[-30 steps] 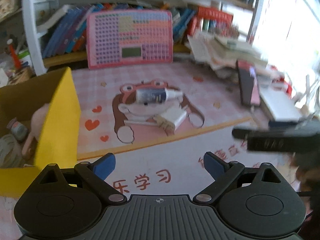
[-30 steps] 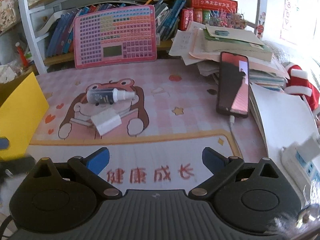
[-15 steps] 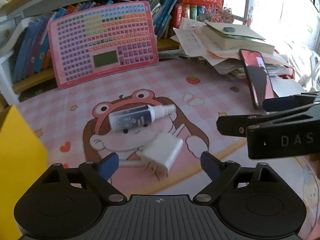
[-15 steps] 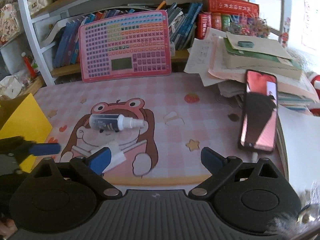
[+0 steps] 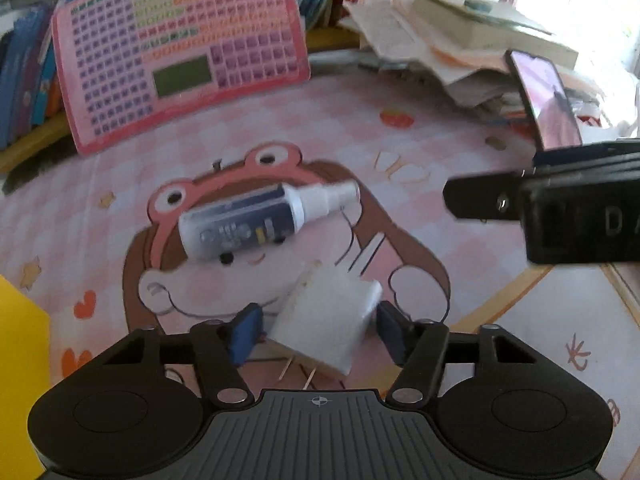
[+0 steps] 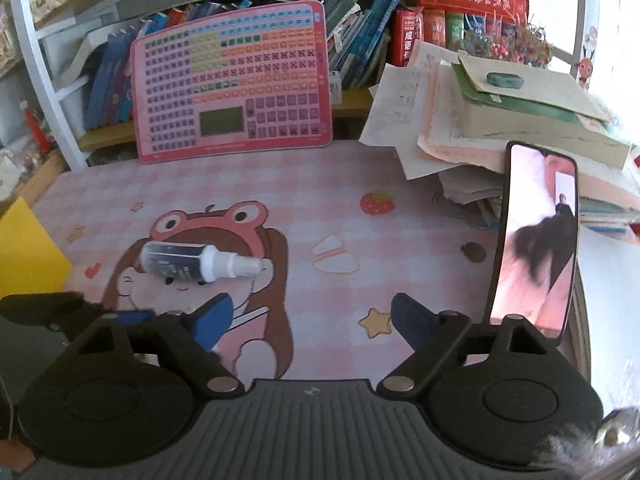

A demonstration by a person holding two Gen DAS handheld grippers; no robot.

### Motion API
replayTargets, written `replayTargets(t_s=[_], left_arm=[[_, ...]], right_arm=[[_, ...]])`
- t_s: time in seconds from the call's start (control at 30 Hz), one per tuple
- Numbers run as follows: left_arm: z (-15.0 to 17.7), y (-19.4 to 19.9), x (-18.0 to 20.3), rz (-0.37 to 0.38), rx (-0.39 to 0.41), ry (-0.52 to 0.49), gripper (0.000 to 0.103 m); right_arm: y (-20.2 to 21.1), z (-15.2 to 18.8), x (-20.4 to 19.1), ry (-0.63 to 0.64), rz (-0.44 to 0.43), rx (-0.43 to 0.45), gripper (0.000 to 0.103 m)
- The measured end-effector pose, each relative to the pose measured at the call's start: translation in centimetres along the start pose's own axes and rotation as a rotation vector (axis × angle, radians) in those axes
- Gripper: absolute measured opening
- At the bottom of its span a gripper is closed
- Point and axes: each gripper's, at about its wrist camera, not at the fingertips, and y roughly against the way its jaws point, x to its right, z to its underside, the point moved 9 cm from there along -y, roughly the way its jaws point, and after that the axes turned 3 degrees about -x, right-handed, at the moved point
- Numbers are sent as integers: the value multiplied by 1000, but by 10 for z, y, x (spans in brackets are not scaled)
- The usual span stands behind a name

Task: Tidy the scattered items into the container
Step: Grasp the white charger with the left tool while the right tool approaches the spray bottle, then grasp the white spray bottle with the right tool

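Note:
A white plug adapter lies on the pink cartoon mat, right between the blue pads of my left gripper; the jaws stand open around it, a small gap on each side. A small spray bottle with a dark label and white nozzle lies just beyond it; it also shows in the right wrist view. My right gripper is open and empty above the mat. The yellow box shows at the left edge, and in the right wrist view.
A pink keyboard toy leans on the bookshelf at the back. A phone leans against a stack of papers and books on the right. My right gripper's side reaches in from the right of the left wrist view.
My left gripper has moved forward and down from beside the yellow box to the white adapter, and its jaws have narrowed around it. My right gripper has moved forward over the mat.

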Motion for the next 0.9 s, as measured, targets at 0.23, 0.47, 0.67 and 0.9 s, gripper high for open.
replayTargets(t_s=[0.23,0.47,0.67,0.9], left_arm=[[2,1,-4,-11,9,12,48],[9,9,-21,-42,-11,101,42],[30,36,-39,-39,-9,194,42],[48,69,-54,-25,24,243,42]], right_arm=[[-16,-2,-10,6,-50,-36,80],[-31,-6,-29,47,-93,-50,80],[-40,-7,-50,98,-147,-39,86],[-56,-20,-100,374,-224,29,86]])
